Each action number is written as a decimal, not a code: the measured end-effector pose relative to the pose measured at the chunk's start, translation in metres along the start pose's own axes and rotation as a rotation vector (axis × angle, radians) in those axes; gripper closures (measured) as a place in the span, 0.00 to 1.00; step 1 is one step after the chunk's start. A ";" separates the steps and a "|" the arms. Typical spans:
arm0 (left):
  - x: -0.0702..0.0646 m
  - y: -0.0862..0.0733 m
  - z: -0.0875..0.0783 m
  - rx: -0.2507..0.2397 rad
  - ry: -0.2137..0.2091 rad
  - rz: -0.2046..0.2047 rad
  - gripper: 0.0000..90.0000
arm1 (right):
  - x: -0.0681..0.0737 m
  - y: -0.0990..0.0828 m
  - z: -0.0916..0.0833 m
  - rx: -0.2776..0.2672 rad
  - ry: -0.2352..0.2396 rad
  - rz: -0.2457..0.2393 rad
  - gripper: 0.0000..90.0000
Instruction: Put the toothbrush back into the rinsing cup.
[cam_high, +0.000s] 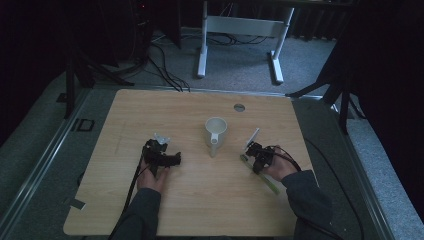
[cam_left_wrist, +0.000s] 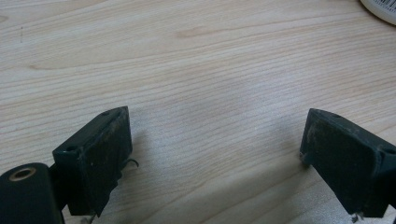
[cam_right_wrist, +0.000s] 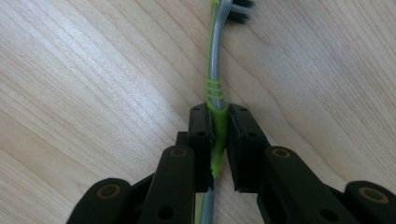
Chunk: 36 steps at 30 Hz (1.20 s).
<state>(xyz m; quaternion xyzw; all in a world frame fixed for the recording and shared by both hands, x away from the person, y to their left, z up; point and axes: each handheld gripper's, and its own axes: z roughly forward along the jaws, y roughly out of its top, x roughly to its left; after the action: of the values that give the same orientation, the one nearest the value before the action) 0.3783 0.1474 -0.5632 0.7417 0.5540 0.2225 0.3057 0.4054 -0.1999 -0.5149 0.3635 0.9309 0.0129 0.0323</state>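
Observation:
A green and grey toothbrush (cam_right_wrist: 215, 70) runs up the right gripper view over the wooden table, its bristle head (cam_right_wrist: 236, 9) at the top edge. My right gripper (cam_right_wrist: 219, 126) is shut on its green handle, a pad pressed to each side. In the high view that gripper (cam_high: 252, 156) is at the table's right, and the toothbrush handle (cam_high: 272, 186) trails back toward the person. My left gripper (cam_left_wrist: 215, 140) stands open just over bare wood, with nothing between its pads. From above, the left gripper (cam_high: 162, 152) is left of centre. A white mug (cam_high: 216, 131) stands between the two.
The wooden table (cam_high: 200, 200) has a small round grommet (cam_high: 239, 107) near its far edge. The mug's base (cam_left_wrist: 380, 9) shows at the top right corner of the left gripper view. Beyond the table stand a white desk frame (cam_high: 240, 30) and loose cables on the floor.

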 end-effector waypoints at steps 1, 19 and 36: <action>0.000 0.000 0.000 0.000 0.000 0.000 0.10 | 0.000 0.000 -0.001 -0.005 0.000 0.008 0.89; 0.000 0.000 0.000 0.000 0.000 -0.001 0.10 | 0.002 -0.002 -0.032 -0.153 0.028 0.013 0.89; 0.000 0.000 0.000 -0.001 0.000 -0.001 0.10 | -0.003 -0.006 -0.049 -0.291 0.015 0.050 0.89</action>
<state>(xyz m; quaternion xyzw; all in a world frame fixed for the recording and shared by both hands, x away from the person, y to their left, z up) 0.3783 0.1474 -0.5632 0.7414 0.5543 0.2226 0.3060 0.4004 -0.2067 -0.4657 0.3778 0.9101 0.1515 0.0773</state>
